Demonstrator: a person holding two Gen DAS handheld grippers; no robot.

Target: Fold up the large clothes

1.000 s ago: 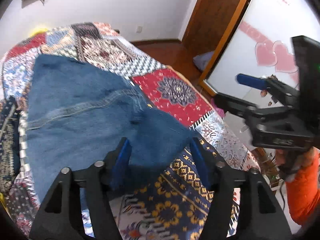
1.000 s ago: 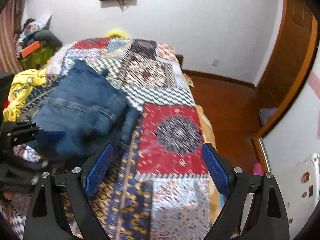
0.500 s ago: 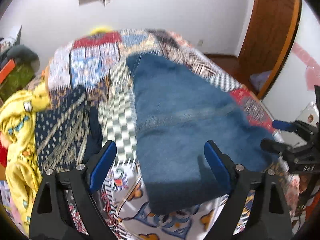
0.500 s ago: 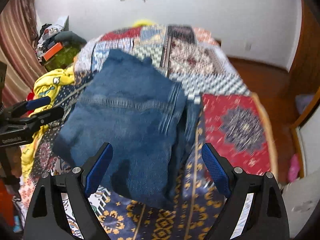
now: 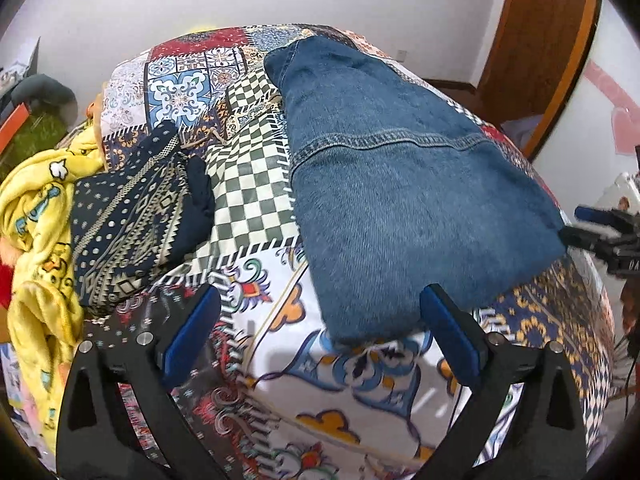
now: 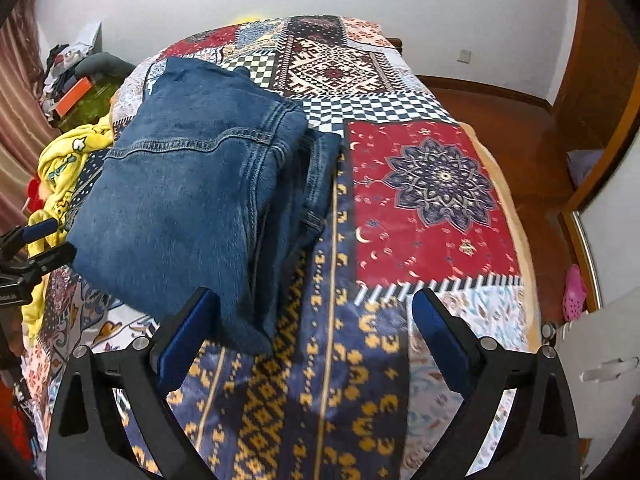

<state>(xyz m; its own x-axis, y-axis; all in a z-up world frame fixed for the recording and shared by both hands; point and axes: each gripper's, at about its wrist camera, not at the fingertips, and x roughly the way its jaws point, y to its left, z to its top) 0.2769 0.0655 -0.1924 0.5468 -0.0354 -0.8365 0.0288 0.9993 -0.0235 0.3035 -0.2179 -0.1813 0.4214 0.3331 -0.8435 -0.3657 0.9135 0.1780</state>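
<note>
Folded blue jeans (image 5: 400,184) lie flat on the patchwork bedspread (image 5: 248,200); they also show in the right wrist view (image 6: 200,200), with a second layer sticking out on their right side. My left gripper (image 5: 320,336) is open and empty, just in front of the jeans' near edge. My right gripper (image 6: 312,332) is open and empty, near the jeans' near right corner. Each gripper shows at the edge of the other's view, the right one (image 5: 600,228) and the left one (image 6: 28,248).
A dark patterned folded garment (image 5: 136,216) and a yellow printed blanket (image 5: 36,208) lie on the bed's left side. A wooden door (image 5: 536,48) and wood floor (image 6: 500,112) are to the right. A pink shoe (image 6: 574,292) lies on the floor.
My left gripper opened wide and swung left from the jeans' corner to face their near edge. My right gripper swung left toward the jeans and stayed open. The jeans lie released.
</note>
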